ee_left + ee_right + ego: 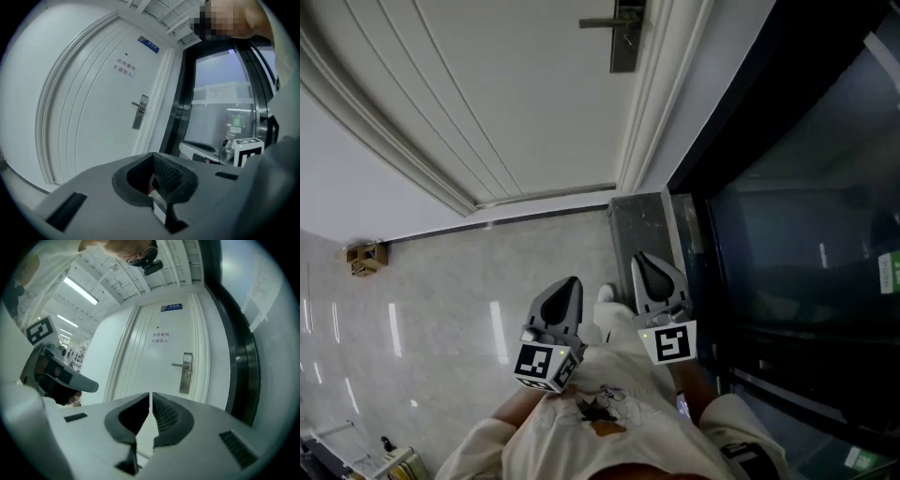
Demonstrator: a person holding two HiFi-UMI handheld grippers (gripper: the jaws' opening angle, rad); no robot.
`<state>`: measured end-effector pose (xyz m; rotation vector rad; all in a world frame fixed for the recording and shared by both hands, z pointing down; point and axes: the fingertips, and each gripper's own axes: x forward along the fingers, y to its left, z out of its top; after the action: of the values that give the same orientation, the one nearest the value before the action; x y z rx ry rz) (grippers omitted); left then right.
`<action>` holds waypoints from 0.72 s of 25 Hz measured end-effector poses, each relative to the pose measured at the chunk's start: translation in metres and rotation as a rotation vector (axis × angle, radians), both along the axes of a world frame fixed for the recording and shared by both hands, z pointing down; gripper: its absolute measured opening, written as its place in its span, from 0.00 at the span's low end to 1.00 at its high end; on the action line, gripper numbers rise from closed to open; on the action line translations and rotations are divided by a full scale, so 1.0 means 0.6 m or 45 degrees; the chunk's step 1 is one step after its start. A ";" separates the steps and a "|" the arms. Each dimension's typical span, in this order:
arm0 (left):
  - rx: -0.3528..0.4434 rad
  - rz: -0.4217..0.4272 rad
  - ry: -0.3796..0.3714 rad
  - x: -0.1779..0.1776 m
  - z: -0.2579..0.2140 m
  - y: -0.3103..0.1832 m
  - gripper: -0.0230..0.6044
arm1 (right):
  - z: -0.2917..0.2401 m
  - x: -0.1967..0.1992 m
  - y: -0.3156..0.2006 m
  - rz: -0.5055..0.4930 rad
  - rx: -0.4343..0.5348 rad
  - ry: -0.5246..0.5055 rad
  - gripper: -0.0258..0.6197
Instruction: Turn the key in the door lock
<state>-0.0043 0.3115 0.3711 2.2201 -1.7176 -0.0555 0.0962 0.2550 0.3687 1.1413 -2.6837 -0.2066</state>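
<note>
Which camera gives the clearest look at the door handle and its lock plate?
The right gripper view: the door handle stands whole, nearly face-on. The left gripper view shows it smaller and from the side; the head view catches it at the top edge, foreshortened.

In the head view the top edge is cutting off the lock plate (624, 42) on the far door (516, 103). Whether a key is sitting in it is too small to tell in every view. The print on the door's sign (171, 307) is blurring beyond reading. The left gripper (570, 284) and right gripper (644, 261) are hiding the hands holding them.
</note>
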 end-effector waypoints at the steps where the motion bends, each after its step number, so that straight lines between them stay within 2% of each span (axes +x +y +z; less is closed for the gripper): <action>1: 0.007 -0.022 0.008 -0.006 -0.009 -0.038 0.05 | -0.013 -0.001 -0.056 0.018 0.026 0.036 0.06; 3: 0.010 -0.065 -0.002 -0.021 -0.026 -0.095 0.05 | -0.043 -0.011 -0.158 0.052 0.095 0.063 0.06; 6: 0.012 -0.109 0.002 -0.041 -0.042 -0.168 0.05 | -0.075 -0.040 -0.292 0.104 0.163 0.087 0.18; 9: 0.036 -0.113 0.034 -0.057 -0.048 -0.239 0.05 | -0.104 -0.075 -0.403 0.189 0.233 0.111 0.22; 13: 0.042 -0.063 0.060 -0.082 -0.052 -0.333 0.05 | -0.135 -0.121 -0.511 0.253 0.278 0.081 0.23; 16: 0.032 0.018 0.002 -0.103 -0.063 -0.394 0.05 | -0.145 -0.148 -0.575 0.311 0.293 0.071 0.23; 18: 0.050 0.072 0.000 -0.116 -0.070 -0.432 0.05 | -0.150 -0.157 -0.619 0.369 0.302 0.089 0.23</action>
<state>-0.0737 0.0525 0.3294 2.2955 -1.6666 -0.0765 0.0017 -0.1161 0.2787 1.5425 -2.4437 -0.5146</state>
